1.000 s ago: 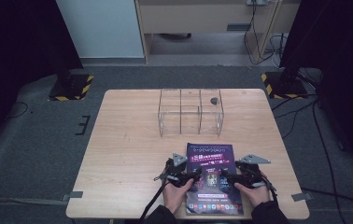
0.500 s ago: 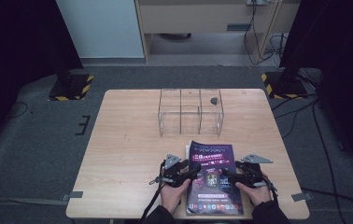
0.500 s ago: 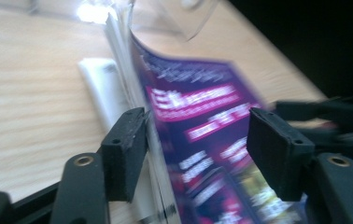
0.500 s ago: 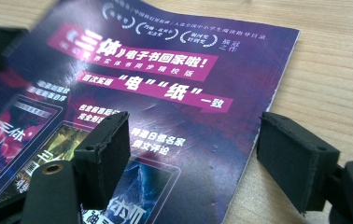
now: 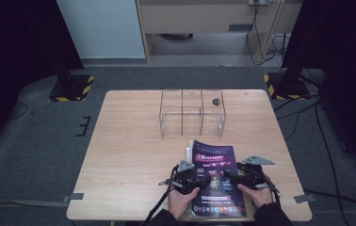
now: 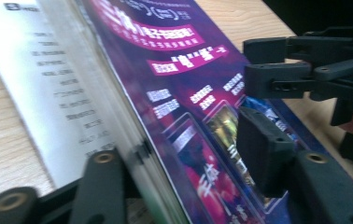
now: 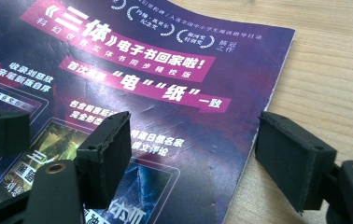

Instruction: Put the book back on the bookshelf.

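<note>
Black hand-held gripper jaws, brass screws, dark sleeves

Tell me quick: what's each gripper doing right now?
Left gripper: open, jaws astride the lifted edge of the magazine, not shut on it.
Right gripper: open, jaws astride the magazine's other edge, holding nothing.

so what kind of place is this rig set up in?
Looks like a lab or recording room, not a home. A lone wooden table stands on grey carpet, ringed by black curtains, with hazard-striped stand bases and loose cables around it.
</note>
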`<state>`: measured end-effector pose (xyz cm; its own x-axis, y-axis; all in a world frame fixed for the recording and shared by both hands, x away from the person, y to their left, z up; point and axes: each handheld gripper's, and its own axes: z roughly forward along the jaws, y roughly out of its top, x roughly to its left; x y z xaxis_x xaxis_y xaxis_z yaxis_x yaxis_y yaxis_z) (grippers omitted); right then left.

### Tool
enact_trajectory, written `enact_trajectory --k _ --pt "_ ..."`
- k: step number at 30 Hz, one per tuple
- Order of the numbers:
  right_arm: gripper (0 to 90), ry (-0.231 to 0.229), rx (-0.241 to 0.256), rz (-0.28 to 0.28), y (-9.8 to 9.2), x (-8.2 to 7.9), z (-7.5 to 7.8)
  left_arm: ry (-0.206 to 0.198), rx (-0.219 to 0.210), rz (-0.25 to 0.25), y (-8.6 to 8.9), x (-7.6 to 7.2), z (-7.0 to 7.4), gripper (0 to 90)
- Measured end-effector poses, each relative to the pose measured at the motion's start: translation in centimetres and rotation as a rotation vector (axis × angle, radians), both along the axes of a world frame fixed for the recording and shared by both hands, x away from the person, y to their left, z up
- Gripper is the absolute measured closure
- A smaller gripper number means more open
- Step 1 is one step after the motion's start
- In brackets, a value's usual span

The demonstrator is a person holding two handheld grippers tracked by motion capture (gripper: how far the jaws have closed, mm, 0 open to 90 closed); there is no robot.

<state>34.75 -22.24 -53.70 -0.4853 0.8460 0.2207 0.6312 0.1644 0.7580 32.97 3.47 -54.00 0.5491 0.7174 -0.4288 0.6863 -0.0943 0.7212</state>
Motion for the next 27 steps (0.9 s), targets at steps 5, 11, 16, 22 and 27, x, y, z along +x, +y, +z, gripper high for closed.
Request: enact_trajectory --k 5,11,16,22,27 --pt "26.5 -0.003 0.003 0.005 -0.1 0.1 0.0 0.003 0.030 0.005 0.0 0.0 0.2 63.3" --pt "23.9 0.005 0.002 0.006 -0.3 0.1 0.2 -0.024 0.045 -0.010 0.0 0.0 1.0 74.0" --pt "21.5 -0.019 0.028 -0.010 -1.1 0.1 0.8 -0.056 0.029 -0.023 -0.2 -0.4 1.7 79.0" --pt "20.2 -0.035 0.048 -0.006 -1.5 0.1 1.0 -0.075 -0.009 -0.023 0.0 -0.5 2.1 81.0" --pt "18.4 -0.043 0.074 0.004 -1.6 0.0 1.2 -0.122 -0.061 -0.024 0.7 -0.8 3.0 83.0"
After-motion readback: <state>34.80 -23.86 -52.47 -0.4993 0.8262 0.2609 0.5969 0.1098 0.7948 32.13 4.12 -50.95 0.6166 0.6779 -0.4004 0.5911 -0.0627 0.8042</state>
